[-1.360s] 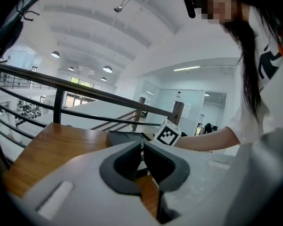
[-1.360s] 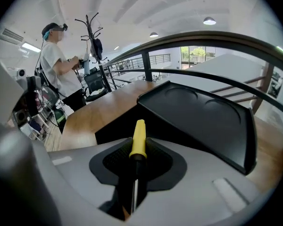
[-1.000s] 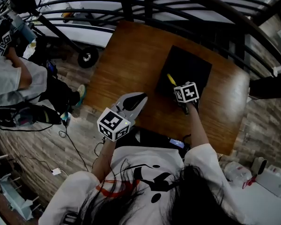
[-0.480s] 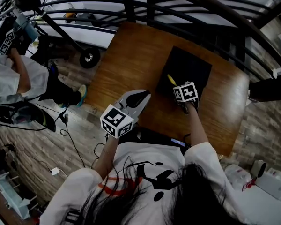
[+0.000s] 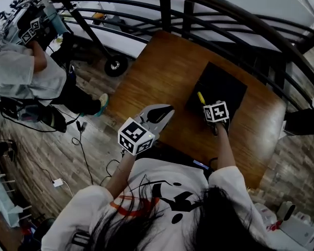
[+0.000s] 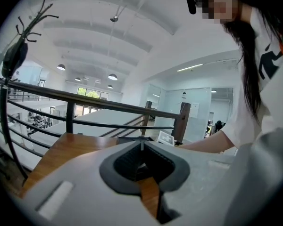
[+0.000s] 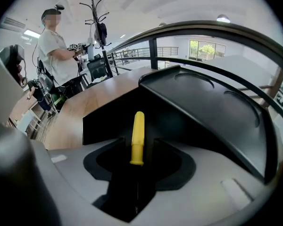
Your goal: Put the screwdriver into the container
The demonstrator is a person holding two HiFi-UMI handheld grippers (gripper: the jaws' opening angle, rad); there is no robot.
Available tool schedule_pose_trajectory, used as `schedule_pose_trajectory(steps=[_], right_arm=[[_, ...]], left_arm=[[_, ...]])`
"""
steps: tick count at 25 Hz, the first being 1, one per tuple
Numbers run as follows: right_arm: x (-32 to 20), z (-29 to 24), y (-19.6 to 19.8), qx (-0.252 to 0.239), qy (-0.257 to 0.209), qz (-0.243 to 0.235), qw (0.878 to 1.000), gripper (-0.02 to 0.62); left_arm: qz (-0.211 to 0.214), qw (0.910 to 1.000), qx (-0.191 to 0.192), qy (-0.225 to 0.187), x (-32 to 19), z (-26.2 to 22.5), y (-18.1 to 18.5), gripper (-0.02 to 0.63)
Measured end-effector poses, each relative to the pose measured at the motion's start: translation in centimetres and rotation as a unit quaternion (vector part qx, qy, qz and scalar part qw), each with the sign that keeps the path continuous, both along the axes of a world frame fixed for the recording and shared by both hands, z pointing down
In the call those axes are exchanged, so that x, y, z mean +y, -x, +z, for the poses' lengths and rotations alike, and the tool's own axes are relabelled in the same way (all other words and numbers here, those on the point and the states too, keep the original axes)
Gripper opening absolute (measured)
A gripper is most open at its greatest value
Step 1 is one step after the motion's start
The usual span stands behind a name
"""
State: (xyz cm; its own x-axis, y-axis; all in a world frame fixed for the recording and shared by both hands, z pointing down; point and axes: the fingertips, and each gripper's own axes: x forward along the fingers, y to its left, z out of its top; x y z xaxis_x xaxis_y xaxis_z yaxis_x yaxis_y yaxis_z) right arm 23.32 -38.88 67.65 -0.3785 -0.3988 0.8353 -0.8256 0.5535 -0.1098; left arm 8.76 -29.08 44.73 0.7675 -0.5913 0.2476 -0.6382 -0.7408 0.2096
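Screwdriver [image 7: 137,135], likely light, stiff and smooth-handled, lies low-centre in the right gripper view, at the black container's [image 7: 212,112] near corner. Right gripper [image 7: 139,147] fingers have just been opening and stand wide around it; any regrasp suits mid-handle. Left gripper [image 6: 141,147] fingers are closed and empty.

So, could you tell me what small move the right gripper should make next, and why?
Probably draw the right gripper back and up, clear of the black container. Its jaws have just been opening and stand apart, and the yellow-handled screwdriver lies in the container between them, pads off it.
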Motion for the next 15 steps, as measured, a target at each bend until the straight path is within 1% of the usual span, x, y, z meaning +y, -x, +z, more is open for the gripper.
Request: schedule_pose_trajectory(steps=[1,6,10,15], right_arm=[[0.0,-0.2,0.0,-0.007,-0.006,0.006,1.0,0.208],[1.3,-2.4,-1.2,-0.059,-0.044,0.054,0.996,0.199],[2.1,-7.0,-2.2,-0.075,-0.093,0.082,0.989,0.199],[4.8,-12.8,0.0,-0.124,-0.139,0.096,0.978,0.191]], left_arm=[[-0.005,1.0,-0.001,0.003,0.3,0.1,0.6,0.0],[-0.018,0.9996,0.0,0.022,2.5,1.2,1.8,0.0],[0.006,0.9995,-0.003,0.032,2.6,2.1,1.3,0.001],[0.043,0.9986,0.011,0.03,2.0,2.1,0.8,0.001]])
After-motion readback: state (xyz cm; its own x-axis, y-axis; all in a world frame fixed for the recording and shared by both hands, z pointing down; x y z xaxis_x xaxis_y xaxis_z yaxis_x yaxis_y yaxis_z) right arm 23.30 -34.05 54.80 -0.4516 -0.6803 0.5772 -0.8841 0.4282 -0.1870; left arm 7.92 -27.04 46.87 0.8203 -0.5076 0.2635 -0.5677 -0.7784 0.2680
